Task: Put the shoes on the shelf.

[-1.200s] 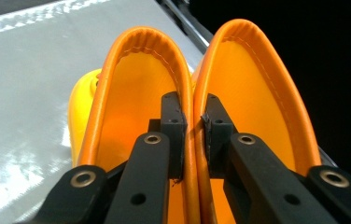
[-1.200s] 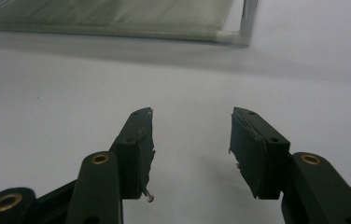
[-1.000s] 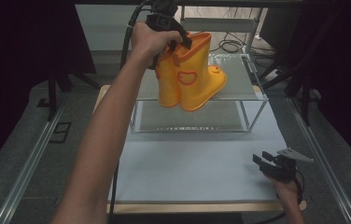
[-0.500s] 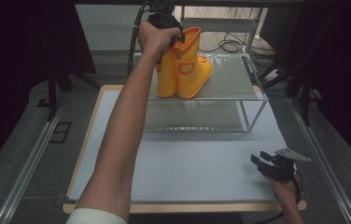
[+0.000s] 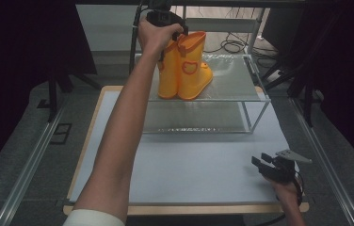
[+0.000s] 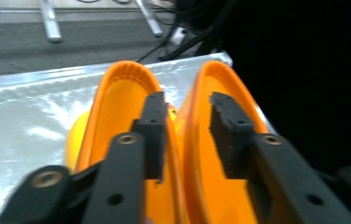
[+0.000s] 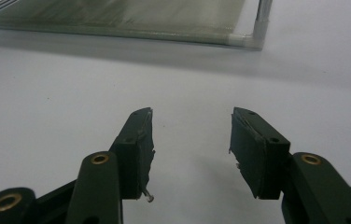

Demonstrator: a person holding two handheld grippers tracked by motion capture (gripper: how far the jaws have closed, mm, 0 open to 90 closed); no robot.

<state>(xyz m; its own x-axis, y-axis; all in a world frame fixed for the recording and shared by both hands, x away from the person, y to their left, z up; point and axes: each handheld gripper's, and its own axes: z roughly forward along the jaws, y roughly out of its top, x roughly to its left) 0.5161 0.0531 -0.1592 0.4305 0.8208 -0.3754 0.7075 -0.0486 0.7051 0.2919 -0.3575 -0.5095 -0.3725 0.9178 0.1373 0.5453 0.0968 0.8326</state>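
While outstretched, left gripper [image 5: 172, 29] w/ jaws astride boots [image 5: 184, 70] rims.

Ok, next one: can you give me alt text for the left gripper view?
The left hand-held gripper straddles the touching inner walls of two orange rubber boots, one black jaw down inside each boot opening, with a gap between the jaws. The boots stand on a shiny metal shelf, with dark floor and cables beyond.

The boots [image 5: 184, 70] look like smooth, glossy orange rubber or plastic, and they stand on the shelf [image 5: 231, 80], a silvery sheet with a dull metallic sheen and pale metal legs. Below the shelf, the table [image 5: 189, 165] is a matt pale-grey surface edged in light wood. The gripper jaws are matt black plastic with brass-coloured rivets.
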